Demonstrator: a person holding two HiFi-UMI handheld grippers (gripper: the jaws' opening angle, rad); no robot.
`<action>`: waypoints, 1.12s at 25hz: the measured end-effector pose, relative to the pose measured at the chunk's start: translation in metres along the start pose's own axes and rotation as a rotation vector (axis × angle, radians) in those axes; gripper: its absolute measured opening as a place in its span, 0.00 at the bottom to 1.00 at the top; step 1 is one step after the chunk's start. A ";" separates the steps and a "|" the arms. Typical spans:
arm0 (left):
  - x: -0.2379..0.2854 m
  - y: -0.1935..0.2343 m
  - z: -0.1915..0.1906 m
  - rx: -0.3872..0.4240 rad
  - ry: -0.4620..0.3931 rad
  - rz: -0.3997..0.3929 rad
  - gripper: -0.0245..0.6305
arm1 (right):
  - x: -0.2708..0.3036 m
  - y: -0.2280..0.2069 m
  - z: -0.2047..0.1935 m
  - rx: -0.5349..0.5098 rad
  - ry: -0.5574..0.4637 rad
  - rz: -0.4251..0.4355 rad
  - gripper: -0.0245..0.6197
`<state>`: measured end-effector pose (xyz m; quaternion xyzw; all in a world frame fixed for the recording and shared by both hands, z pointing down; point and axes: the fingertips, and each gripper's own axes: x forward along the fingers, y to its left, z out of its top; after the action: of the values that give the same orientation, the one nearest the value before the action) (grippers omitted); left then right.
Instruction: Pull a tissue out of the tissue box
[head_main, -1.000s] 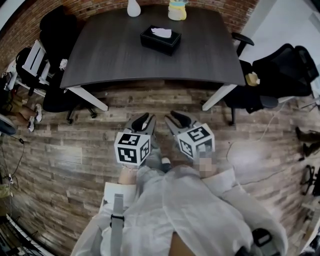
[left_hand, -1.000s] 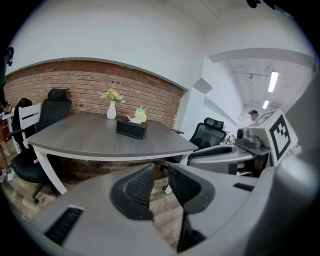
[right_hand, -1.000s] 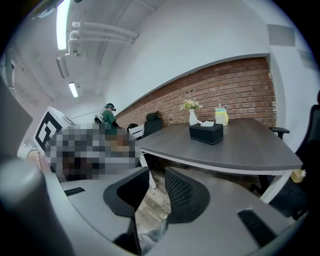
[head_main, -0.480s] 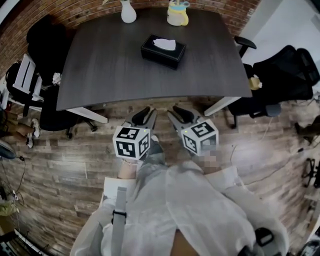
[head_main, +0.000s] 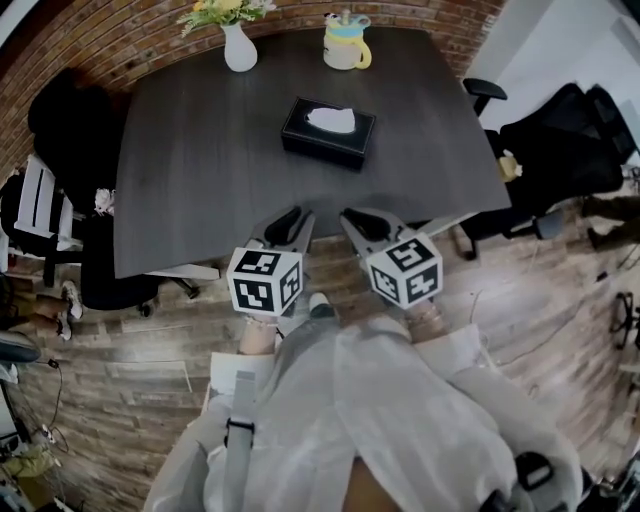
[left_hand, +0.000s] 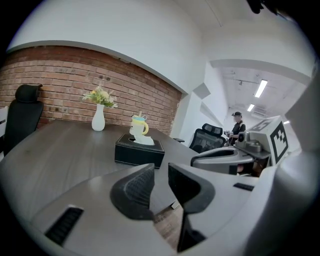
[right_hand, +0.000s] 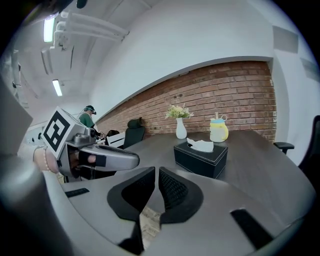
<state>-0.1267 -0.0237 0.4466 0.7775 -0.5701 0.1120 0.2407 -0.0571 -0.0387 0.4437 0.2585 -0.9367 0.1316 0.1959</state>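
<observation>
The table (head_main: 200, 150) is dark wood-grain with a smooth, matt top. The tissue box (head_main: 315, 148) looks like black matt leather with stitched edges, and the tissue (head_main: 332, 120) is soft white paper. The far vase (head_main: 239, 50) and mug (head_main: 345, 50) look glossy, like ceramic. The wall (head_main: 130, 35) is rough brick and the floor (head_main: 120, 330) is worn wood planks. The left gripper (head_main: 290, 222) and right gripper (head_main: 357, 220) have matt grey plastic shells, with dark, finely ribbed pads (left_hand: 135, 187).
</observation>
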 end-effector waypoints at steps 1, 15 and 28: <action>0.004 0.003 0.002 0.005 0.003 -0.007 0.17 | 0.004 -0.003 0.001 0.003 -0.003 -0.007 0.08; 0.049 0.022 0.007 -0.022 0.056 -0.048 0.17 | 0.027 -0.043 0.007 0.058 0.029 -0.065 0.05; 0.111 0.050 0.058 -0.028 0.073 -0.011 0.17 | 0.076 -0.104 0.047 0.002 0.072 -0.001 0.05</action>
<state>-0.1432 -0.1567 0.4590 0.7726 -0.5582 0.1309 0.2727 -0.0753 -0.1739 0.4503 0.2541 -0.9289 0.1416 0.2294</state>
